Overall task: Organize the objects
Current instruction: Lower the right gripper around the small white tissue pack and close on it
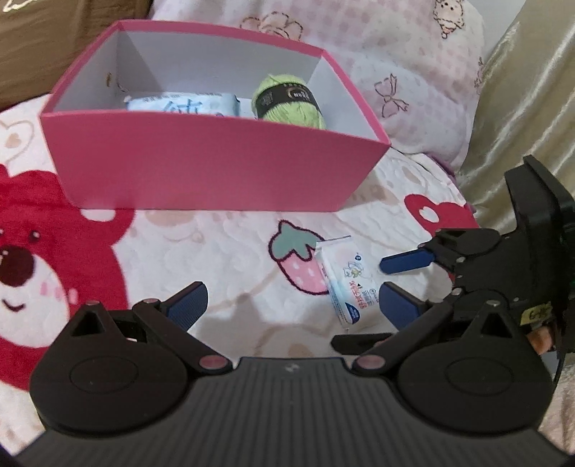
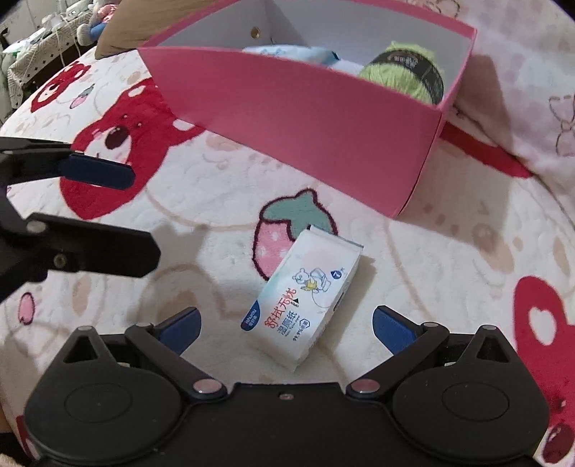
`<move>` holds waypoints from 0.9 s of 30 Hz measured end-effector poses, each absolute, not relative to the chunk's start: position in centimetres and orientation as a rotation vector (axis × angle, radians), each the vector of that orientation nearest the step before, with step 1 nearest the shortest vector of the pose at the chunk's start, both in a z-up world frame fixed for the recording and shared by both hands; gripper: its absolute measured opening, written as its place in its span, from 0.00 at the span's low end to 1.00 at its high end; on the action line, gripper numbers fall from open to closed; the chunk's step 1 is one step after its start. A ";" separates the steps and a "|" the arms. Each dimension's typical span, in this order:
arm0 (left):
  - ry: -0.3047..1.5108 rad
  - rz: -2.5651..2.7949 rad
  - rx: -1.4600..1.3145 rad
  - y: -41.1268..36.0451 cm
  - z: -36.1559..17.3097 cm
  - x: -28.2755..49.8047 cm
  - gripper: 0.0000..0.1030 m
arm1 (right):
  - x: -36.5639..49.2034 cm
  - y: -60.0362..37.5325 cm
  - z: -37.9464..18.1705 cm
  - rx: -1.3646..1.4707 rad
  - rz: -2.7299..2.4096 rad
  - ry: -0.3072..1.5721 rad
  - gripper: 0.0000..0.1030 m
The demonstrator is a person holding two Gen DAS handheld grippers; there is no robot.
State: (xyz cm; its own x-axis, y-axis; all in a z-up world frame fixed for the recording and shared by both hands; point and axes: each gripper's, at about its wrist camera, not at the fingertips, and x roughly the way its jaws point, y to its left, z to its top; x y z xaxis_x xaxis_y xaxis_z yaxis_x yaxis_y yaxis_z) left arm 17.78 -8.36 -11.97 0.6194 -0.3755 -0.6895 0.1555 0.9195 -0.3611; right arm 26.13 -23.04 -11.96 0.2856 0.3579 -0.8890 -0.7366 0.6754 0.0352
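Observation:
A pink open box (image 1: 201, 169) stands on the bear-print blanket; it also shows in the right wrist view (image 2: 305, 122). Inside lie a green yarn ball (image 1: 287, 100) (image 2: 406, 75) and a blue-white pack (image 1: 183, 106) (image 2: 287, 52). A small white wet-wipe pack (image 1: 346, 280) (image 2: 305, 298) lies on the blanket in front of the box, by a strawberry print. My right gripper (image 2: 285, 325) is open, its fingers either side of the near end of this pack. My left gripper (image 1: 294, 303) is open and empty, left of the pack.
The blanket (image 1: 222, 251) with red bears covers the surface. A pink pillow (image 1: 413, 72) lies behind the box, a gold-coloured cloth (image 1: 521, 107) to the right. Clutter (image 2: 43, 32) lies far left in the right wrist view.

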 end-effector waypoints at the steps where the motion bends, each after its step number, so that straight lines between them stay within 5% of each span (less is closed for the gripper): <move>1: 0.849 -0.318 -0.285 -8.5 -12.3 17.9 1.00 | 26.1 -23.0 -12.3 -0.424 0.761 1.046 1.00; 27: 0.919 -0.356 -0.468 -11.1 -16.5 20.0 0.97 | 26.1 -24.4 -14.0 -0.354 0.778 1.026 1.00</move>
State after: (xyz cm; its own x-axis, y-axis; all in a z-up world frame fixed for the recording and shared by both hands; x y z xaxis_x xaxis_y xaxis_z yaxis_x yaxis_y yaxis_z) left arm 20.04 -11.15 -16.48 0.5605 -0.4841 -0.6719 0.0948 0.8435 -0.5287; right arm 26.06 -24.40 -13.95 0.2877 0.4104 -0.8653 -0.7224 0.6862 0.0853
